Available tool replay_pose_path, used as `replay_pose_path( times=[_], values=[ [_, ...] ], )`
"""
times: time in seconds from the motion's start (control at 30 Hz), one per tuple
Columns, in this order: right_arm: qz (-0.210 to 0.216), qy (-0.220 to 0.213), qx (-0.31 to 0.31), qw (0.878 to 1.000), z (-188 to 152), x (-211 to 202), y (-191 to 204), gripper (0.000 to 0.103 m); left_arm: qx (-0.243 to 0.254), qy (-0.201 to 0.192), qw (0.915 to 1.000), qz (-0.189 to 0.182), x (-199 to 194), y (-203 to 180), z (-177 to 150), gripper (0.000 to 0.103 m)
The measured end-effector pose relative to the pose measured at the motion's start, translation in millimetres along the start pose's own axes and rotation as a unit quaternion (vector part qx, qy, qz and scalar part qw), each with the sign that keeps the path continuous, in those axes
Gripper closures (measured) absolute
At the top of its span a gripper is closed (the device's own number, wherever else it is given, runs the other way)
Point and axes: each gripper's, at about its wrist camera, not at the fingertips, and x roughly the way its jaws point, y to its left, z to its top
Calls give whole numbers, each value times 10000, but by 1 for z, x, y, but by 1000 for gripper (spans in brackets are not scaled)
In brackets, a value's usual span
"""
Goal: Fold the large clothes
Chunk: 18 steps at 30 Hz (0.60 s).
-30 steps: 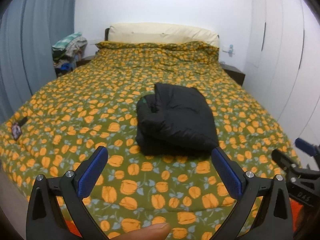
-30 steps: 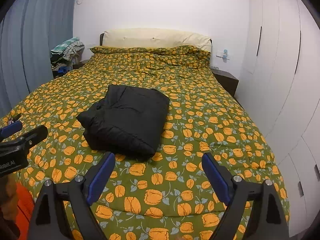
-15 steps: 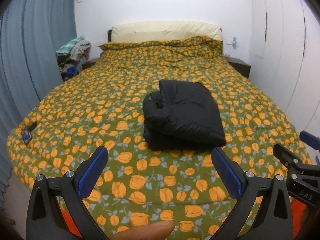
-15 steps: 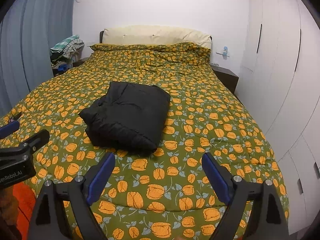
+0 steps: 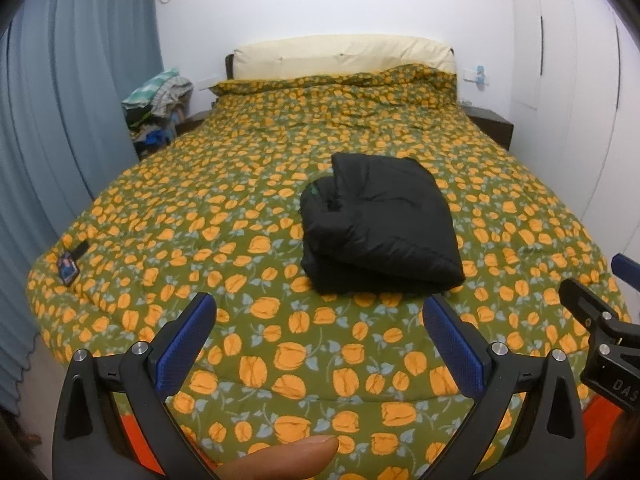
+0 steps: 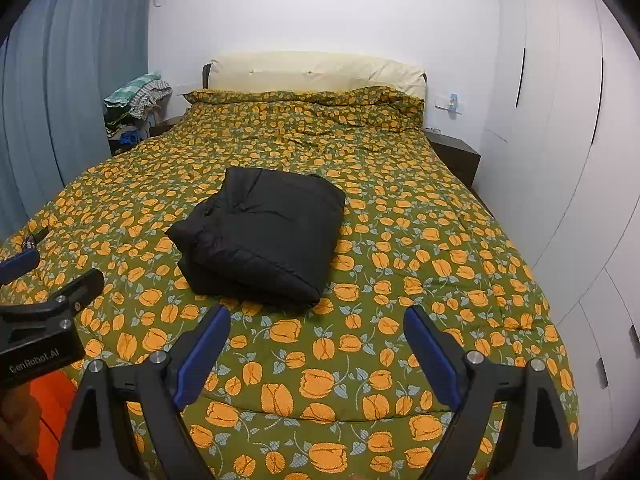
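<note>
A black puffy quilted jacket [image 5: 380, 224], folded into a thick rectangular bundle, lies near the middle of the bed on the olive quilted bedspread with orange flower print [image 5: 224, 216]. The left gripper [image 5: 318, 326] and right gripper [image 6: 316, 334], both black with blue ribbed pads, hover over the near edge with jaws spread wide and nothing between them, apart from the jacket. A cream padded headboard [image 6: 316, 70] stands at the far end, with a pile of clothes [image 5: 158, 104] far left beside blue-grey pleated curtains [image 5: 68, 92].
</note>
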Motion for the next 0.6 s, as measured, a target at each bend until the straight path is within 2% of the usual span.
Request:
replay_pose_path(
  times=[0.27, 0.6],
  values=[
    [112, 83, -103, 9998, 2, -4, 7, 13, 50, 7, 10000, 17, -4, 0, 2, 0],
    [-1, 193, -124, 9997, 5, -5, 5, 13, 117, 3, 9999, 10, -10, -3, 7, 0]
  ],
)
